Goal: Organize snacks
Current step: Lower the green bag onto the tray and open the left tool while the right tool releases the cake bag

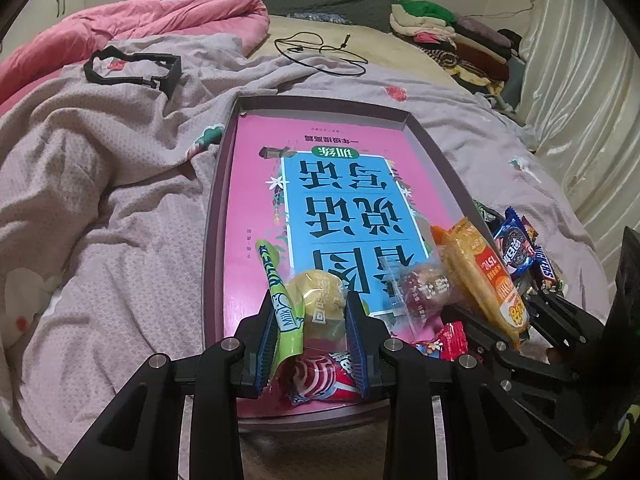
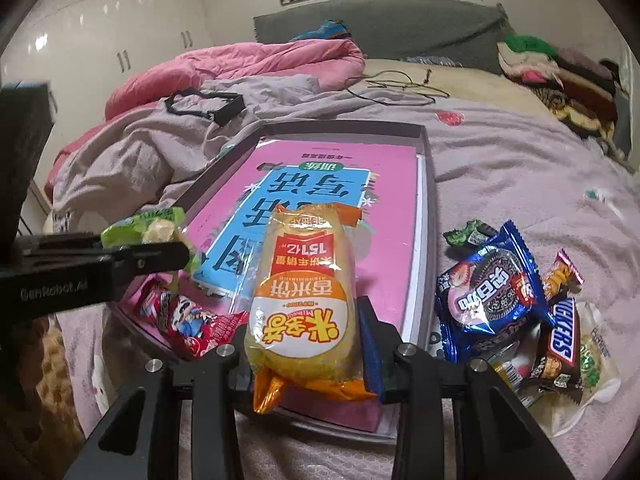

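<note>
Left fingers (image 1: 276,320) pinch green-wrapped snack (image 1: 286,300); only right view shows fingers (image 2: 370,336) clamping rice-cracker pack (image 2: 304,304).

Yellow-orange rice cracker packet (image 2: 304,308): glossy plastic film, crinkled at ends. Green milk-candy wrapper (image 1: 280,304): shiny foil-like plastic. Blue cookie packet (image 2: 492,296): glossy film, highlights seen. Brown Snickers bar wrapper (image 2: 562,334): smooth, slightly shiny. Pink book cover (image 1: 256,184): smooth glossy paper. Shallow dark-purple box lid (image 1: 216,184): matt card walls. Lilac bedsheet (image 1: 100,200): soft matt woven cloth, wrinkled. Pink quilt (image 1: 160,16): puffy cloth. Left gripper (image 1: 312,320): matt black plastic, ribbed blue pads (image 1: 356,320), metal pins.
</note>
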Available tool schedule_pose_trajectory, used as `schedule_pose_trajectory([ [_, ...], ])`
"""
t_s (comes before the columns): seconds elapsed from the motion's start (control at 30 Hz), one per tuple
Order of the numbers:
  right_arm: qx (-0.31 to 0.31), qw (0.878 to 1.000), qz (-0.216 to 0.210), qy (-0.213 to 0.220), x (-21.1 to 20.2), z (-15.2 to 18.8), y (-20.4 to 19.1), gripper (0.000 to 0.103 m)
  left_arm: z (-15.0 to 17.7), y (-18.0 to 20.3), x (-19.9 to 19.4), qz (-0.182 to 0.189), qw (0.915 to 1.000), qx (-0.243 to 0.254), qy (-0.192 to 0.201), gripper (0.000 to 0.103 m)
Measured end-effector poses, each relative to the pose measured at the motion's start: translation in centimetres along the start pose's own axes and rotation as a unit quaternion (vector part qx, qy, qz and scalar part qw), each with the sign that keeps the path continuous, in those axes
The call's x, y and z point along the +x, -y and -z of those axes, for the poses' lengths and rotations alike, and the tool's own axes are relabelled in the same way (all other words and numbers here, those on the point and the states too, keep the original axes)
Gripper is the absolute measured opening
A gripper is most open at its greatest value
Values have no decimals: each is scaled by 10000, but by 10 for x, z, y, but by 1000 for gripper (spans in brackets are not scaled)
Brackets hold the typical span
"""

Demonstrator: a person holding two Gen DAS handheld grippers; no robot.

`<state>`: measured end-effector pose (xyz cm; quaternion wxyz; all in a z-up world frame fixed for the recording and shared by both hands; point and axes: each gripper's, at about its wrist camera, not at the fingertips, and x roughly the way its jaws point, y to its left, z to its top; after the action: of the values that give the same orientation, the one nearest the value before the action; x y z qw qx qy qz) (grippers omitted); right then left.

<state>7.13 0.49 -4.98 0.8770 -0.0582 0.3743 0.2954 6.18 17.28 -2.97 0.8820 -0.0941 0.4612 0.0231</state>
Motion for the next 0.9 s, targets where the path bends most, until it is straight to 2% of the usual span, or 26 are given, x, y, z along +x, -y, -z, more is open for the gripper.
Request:
schedule_pose_trajectory([
  [0.2, -13, 10000, -30, -48, 0, 0, 1, 40, 0, -1, 1, 13, 10000, -19, -8, 33],
  [0.47, -2, 10000, -42, -34, -7, -1, 2, 46, 0, 0, 2, 21, 10000, -29, -26, 33],
  [0.9, 85, 9997, -76, 208, -35, 1, 11, 46, 0, -3, 1, 11, 10000, -92, -27, 34],
])
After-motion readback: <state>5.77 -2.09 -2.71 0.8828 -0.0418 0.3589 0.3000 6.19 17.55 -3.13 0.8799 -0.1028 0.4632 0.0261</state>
